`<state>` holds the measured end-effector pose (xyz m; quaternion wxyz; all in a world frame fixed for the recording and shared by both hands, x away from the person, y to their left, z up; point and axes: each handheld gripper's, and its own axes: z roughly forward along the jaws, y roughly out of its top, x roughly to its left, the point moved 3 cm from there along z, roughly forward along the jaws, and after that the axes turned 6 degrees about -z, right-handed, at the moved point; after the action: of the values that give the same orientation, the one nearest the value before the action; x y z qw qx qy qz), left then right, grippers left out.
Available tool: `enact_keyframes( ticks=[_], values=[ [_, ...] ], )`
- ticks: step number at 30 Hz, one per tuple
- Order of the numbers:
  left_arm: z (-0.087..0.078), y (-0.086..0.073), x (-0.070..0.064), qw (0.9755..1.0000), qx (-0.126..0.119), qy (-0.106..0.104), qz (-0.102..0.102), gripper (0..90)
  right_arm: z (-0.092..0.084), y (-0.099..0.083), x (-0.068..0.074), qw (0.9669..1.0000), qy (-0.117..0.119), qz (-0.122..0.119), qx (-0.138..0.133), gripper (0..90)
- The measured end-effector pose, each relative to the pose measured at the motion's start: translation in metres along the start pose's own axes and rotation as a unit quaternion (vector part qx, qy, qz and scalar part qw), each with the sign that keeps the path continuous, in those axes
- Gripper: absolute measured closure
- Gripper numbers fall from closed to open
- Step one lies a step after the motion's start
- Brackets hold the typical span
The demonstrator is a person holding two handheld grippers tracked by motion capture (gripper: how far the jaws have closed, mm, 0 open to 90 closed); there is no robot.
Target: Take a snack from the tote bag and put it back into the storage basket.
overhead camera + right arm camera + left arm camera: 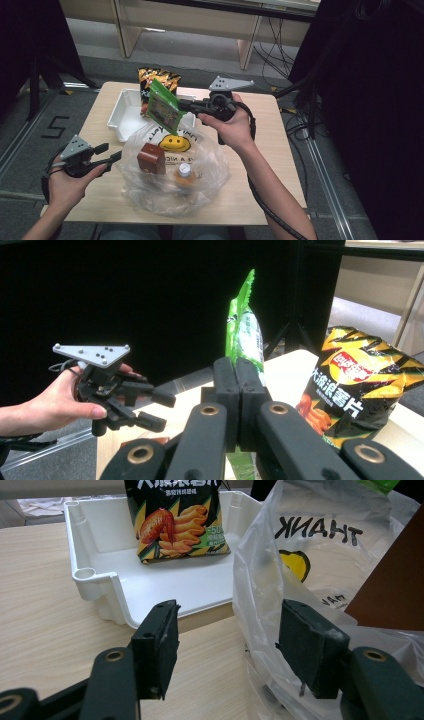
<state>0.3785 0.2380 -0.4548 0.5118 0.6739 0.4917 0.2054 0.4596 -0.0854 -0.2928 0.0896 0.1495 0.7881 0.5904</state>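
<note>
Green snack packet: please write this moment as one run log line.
right gripper: shut on green snack packet, above white tray | left gripper: open beside plastic bag | chips bag: in tray

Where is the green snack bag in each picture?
High view: green snack bag above the table's middle, pinched in the right tongs.
Left gripper view: a green corner at the top edge.
Right gripper view: middle, upright.
Shared landmark: the black chips bag.
</note>
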Motion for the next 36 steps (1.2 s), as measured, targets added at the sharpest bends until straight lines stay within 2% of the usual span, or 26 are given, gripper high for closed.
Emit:
enact_keyframes(
  ticks=[4, 5, 6, 15, 19, 20, 25, 26, 29, 30, 31, 33, 35, 36],
  values=[
    [0.000, 0.000, 0.000, 1.0000, 0.000, 0.000, 0.000, 40.6, 0.003, 0.005, -0.002, 1.0000, -0.004, 0.008, -0.002, 90.0],
    [0.000, 0.000, 0.000, 1.0000, 0.000, 0.000, 0.000, 40.6, 0.004, 0.007, -0.002, 1.0000, -0.002, 0.006, -0.005, 90.0],
    [0.000, 0.000, 0.000, 1.0000, 0.000, 0.000, 0.000, 40.7, 0.005, 0.008, -0.005, 1.0000, -0.003, -0.005, -0.008, 90.0],
    [0.000, 0.000, 0.000, 1.0000, 0.001, -0.001, 0.002, 40.7, 0.013, 0.025, -0.009, 0.9999, -0.008, -0.010, -0.010, 90.0],
    [0.000, 0.000, 0.000, 1.0000, 0.000, -0.002, 0.001, 40.7, 0.018, 0.029, -0.012, 0.9999, -0.012, 0.004, -0.008, 90.0],
    [0.000, 0.000, 0.000, 1.0000, 0.000, -0.002, 0.001, 40.7, 0.020, 0.030, -0.014, 0.9998, -0.012, -0.007, -0.012, 90.0],
    [0.000, 0.000, 0.000, 1.0000, 0.002, -0.001, 0.002, 40.7, 0.028, 0.032, -0.023, 0.9997, -0.020, -0.007, -0.010, 90.0],
    [0.000, 0.000, 0.000, 1.0000, 0.002, -0.001, 0.002, 40.7, 0.030, 0.032, -0.024, 0.9998, -0.021, 0.004, -0.007, 90.0],
    [0.000, 0.000, 0.000, 1.0000, 0.000, -0.003, 0.002, 40.7, 0.036, 0.031, -0.029, 0.9998, -0.018, 0.008, -0.005, 90.0],
    [0.000, 0.000, 0.000, 1.0000, 0.002, 0.000, 0.002, 40.7, 0.038, 0.031, -0.032, 0.9997, -0.021, -0.003, -0.011, 90.0],
    [0.000, 0.000, 0.000, 1.0000, 0.003, -0.001, 0.002, 40.7, 0.039, 0.032, -0.032, 0.9997, -0.019, 0.008, -0.010, 90.0],
    [0.001, 0.000, 0.001, 1.0000, 0.003, -0.002, 0.002, 40.7, 0.041, 0.034, -0.034, 0.9997, -0.019, 0.013, -0.010, 90.0],
    [0.001, 0.000, 0.001, 1.0000, 0.004, -0.002, 0.002, 40.7, 0.044, 0.038, -0.036, 0.9996, -0.019, 0.015, -0.014, 90.0],
    [0.001, 0.000, 0.001, 1.0000, 0.003, -0.002, 0.003, 40.7, 0.046, 0.040, -0.037, 0.9996, -0.020, 0.007, -0.016, 90.0]
  ],
)
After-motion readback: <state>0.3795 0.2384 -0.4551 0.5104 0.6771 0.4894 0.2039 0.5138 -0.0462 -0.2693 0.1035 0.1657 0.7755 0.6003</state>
